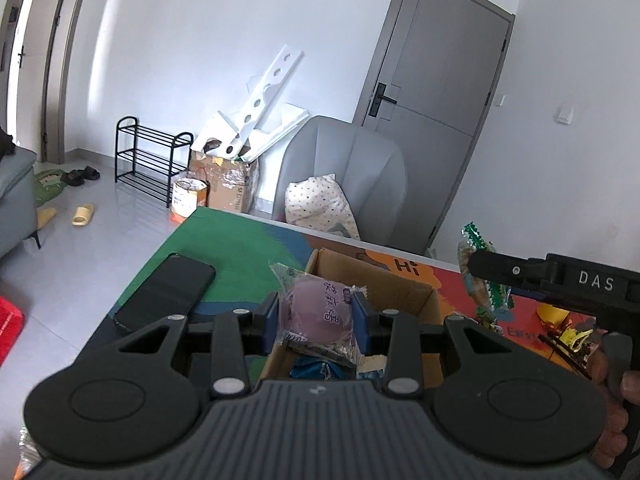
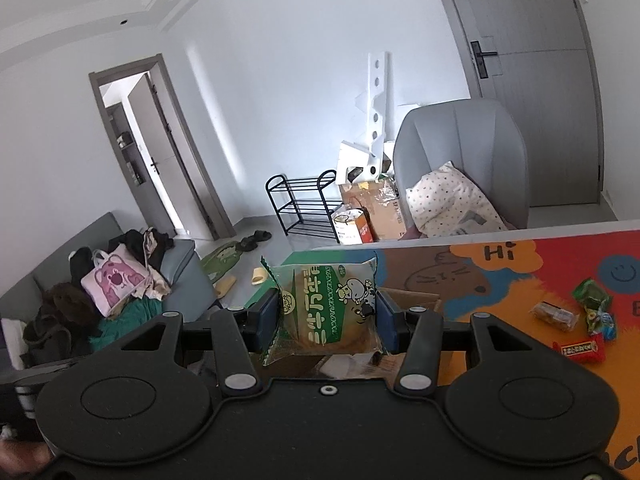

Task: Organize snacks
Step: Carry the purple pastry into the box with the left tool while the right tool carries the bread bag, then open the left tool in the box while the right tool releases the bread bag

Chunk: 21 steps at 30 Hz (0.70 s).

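Both tongs loaded. Left gripper [image 1: 316, 316] is clenched on a purple bun packet [image 1: 318, 312], blue pads pressing its two sides; the packet hangs over the open cardboard box [image 1: 416, 300] on the colourful table mat [image 1: 224, 236], with a blue wrapper [image 1: 316, 370] already lying inside. Right gripper [image 2: 327, 314] is clenched on a green-and-white bread packet [image 2: 326, 308], held above the table near the same box [image 2: 416, 300], whose rim shows just behind it. Loose sweets [image 2: 580, 320] remain on the mat to the right, well apart from the box. Handling judgement: both packets look light, air-puffed and soft, film slippery and crinkly (contents likely squash under a hard pinch). Best hold seems across the packet body where the bun gives the pads something to bear on, not on the thin sealed edges, which would fold and slide. A phone [image 1: 168, 292] lies left of the box, clear of both packets.
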Available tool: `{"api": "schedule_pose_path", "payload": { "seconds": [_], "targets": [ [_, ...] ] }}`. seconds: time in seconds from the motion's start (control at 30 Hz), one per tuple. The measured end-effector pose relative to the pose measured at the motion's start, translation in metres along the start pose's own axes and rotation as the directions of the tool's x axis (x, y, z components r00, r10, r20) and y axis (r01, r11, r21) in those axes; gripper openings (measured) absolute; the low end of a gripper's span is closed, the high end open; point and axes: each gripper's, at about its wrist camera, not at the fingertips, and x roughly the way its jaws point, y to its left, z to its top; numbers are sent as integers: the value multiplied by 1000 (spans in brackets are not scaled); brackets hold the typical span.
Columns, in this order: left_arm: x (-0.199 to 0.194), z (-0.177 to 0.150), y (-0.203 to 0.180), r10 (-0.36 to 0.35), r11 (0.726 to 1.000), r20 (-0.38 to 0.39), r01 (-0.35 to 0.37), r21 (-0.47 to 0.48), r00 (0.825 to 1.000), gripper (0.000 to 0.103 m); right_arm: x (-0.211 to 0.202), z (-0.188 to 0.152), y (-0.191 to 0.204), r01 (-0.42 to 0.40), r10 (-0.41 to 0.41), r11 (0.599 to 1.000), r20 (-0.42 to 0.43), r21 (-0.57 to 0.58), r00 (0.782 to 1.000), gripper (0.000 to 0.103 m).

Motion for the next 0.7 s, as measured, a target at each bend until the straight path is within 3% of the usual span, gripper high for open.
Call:
{"api": "schedule_pose_path", "payload": {
  "seconds": [0.33,0.4,0.47,0.53,0.63,0.7],
  "targets": [
    [22,-6,5,-49,998,-51,47,-45,998,38,19,-2,5,-33,33,999,-39,-3,999,48],
    [26,-8,6,-71,996,-64,67,-60,995,44,19,-4,5,-37,37,999,-42,3,998,48],
    [28,-10,9,-77,993,-62,71,-95,995,60,19,-5,4,-31,31,999,-46,9,998,48],
    [24,-10,13,-55,993,-46,49,-111,997,67,19,-4,5,-26,27,1000,-48,9,998,48],
    [15,-9,16,-26,994,-24,23,-111,999,67,21,-7,8,-44,44,999,-61,8,997,49],
    [13,-5,15,-16,994,-18,14,-109,1000,67,21,-8,14,-68,67,998,-72,-17,995,58]
  ]
}}
